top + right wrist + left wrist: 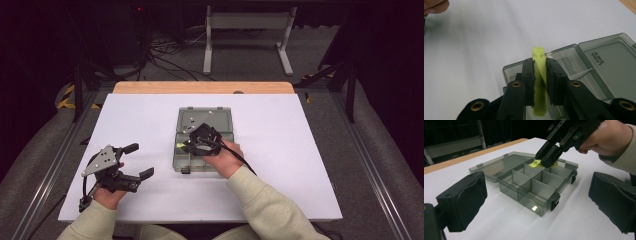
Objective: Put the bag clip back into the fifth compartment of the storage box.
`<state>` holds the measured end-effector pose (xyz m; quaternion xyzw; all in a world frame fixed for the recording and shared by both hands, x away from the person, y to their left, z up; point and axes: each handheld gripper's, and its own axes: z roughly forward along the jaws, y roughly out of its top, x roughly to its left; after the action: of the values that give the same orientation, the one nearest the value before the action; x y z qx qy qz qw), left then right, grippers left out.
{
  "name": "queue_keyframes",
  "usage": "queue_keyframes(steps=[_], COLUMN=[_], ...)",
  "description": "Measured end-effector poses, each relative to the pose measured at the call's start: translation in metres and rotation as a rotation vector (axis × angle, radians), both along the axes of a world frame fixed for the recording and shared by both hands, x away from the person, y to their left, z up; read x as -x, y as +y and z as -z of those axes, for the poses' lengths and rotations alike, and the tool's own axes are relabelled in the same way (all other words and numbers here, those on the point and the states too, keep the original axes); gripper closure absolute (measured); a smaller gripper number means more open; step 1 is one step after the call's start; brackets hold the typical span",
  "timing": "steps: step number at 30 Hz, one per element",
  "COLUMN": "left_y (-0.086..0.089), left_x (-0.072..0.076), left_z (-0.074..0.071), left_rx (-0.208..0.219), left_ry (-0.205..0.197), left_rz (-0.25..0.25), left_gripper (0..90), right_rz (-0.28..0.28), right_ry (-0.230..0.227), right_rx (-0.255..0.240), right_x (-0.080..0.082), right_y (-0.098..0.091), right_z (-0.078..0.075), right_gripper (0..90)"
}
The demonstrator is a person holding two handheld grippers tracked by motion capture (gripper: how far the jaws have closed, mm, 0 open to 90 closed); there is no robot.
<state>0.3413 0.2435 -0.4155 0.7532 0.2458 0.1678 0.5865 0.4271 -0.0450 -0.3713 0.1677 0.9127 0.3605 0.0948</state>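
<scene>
A white tabletop (300, 150) is edged at the far side by a wooden strip (202, 88). Beyond it, grey carpet (250, 55) is strewn with tangled black cables (170, 50), and a white metal stand (247, 22) is set against near-total darkness.

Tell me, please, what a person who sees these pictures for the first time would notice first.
The bright yellow-green clip, pinched between the right tongs, stands out above the open grey compartment box in the middle of the white table. The left tongs rest open on the table, beside the box.
</scene>
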Motion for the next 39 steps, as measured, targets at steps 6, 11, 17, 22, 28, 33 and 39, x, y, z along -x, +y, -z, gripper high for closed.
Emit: queue_keyframes(steps=[6, 11, 17, 22, 28, 33, 39], left_y=[0.0, 0.0, 0.0, 0.0, 0.0, 0.0, 0.0], left_x=[0.0, 0.0, 0.0, 0.0, 0.0, 0.0, 0.0], left_z=[0.0, 0.0, 0.0, 0.0, 0.0, 0.0, 0.0], left_rx=[-0.006, -0.005, -0.001, -0.002, -0.002, -0.001, -0.002], left_ry=[-0.001, -0.002, 0.001, 0.001, 0.0, 0.001, 0.0], left_rz=[0.001, 0.001, 0.003, 0.002, 0.002, 0.004, 0.002], left_gripper=[2.6, 2.6, 2.6, 2.6, 2.6, 2.6, 2.6], right_rz=[0.012, 0.006, 0.001, -0.004, -0.011, -0.012, -0.015], right_ry=[0.009, 0.024, 0.04, 0.054, 0.07, 0.079, 0.088], right_rx=[-0.015, -0.013, -0.02, -0.029, -0.034, -0.037, -0.044], right_x=[-0.005, -0.005, -0.006, -0.006, -0.005, -0.005, -0.004], right_y=[0.002, 0.008, 0.014, 0.017, 0.021, 0.023, 0.024], right_z=[0.002, 0.009, 0.016, 0.021, 0.027, 0.03, 0.033], right_gripper=[77.8, 77.8, 77.8, 77.8, 77.7, 77.7, 77.7])
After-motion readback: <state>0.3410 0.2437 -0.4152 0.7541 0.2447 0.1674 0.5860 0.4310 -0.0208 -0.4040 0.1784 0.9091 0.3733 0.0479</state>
